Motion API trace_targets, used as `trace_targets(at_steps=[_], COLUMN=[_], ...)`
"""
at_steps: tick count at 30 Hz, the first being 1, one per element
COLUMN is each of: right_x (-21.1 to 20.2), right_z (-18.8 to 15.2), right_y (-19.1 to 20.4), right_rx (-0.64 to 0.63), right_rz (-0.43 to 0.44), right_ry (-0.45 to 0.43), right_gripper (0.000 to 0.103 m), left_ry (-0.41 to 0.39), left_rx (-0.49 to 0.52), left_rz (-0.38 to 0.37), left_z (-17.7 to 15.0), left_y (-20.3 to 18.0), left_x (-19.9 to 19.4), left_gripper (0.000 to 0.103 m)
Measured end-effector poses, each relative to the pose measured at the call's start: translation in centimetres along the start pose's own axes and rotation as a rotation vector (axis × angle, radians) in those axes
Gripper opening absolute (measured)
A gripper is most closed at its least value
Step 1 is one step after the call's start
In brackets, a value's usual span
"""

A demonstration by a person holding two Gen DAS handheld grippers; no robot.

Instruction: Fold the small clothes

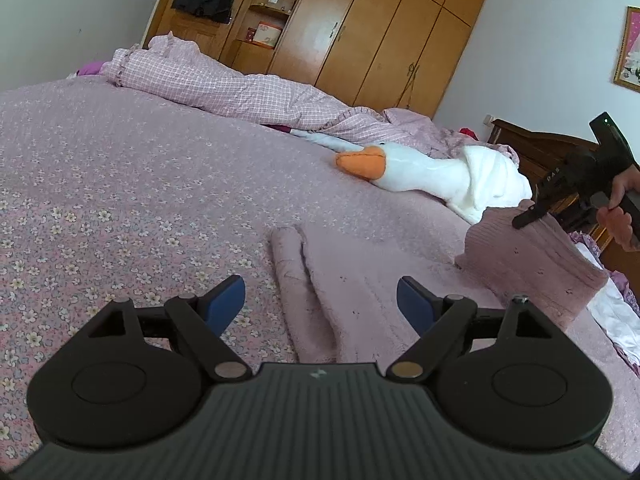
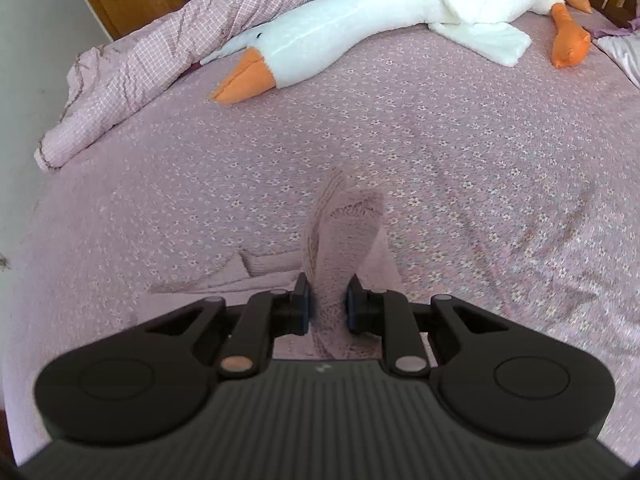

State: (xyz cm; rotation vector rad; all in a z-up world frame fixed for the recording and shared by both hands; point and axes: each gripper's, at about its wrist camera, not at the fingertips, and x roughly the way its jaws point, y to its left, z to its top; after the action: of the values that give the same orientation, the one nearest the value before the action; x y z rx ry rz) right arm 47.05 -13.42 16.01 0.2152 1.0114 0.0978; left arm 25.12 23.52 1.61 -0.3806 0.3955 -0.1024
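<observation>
Two wrist fisheyes, both low over the bed [image 1: 120, 168].

My left wrist view sits close above the bed, tilted, facing across it toward the wardrobe [image 1: 360, 32], and catches the right gripper [image 1: 524, 216] at its right edge. My right wrist view looks steeply down, very near. Both share the plush goose [image 2: 320, 40] and checked quilt [image 2: 140, 68].

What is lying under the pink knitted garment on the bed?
The pink knitted garment lies on the floral bedspread. The right hand-held gripper lifts one part. Anything beneath the flat part is covered.
</observation>
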Motion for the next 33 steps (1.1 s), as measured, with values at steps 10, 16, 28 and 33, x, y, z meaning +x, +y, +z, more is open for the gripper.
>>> trace_targets(at_steps=[10, 16, 28, 33], right_x=[1.2, 3.4, 3.5, 4.4], right_z=[-2.5, -5.1, -7.1, -8.1], right_y=[6.1, 11.1, 15.7, 17.8], right_rx=[-0.074, -0.208, -0.283, -0.304], right_rz=[0.039, 0.055, 0.113, 0.124], right_ry=[-0.024, 0.006, 0.037, 0.059], right_gripper=[0.020, 0.020, 0.020, 0.020], left_ry=[-0.007, 0.000, 0.014, 0.022], left_rx=[-0.016, -0.020, -0.015, -0.023], left_rz=[0.016, 0.030, 0.051, 0.056], left_z=[0.3, 0.4, 0.3, 0.2], left_y=[0.8, 1.1, 1.4, 1.6], left_x=[-0.3, -0.3, -0.1, -0.1], left_gripper=[0.088, 0.088, 0.088, 0.088])
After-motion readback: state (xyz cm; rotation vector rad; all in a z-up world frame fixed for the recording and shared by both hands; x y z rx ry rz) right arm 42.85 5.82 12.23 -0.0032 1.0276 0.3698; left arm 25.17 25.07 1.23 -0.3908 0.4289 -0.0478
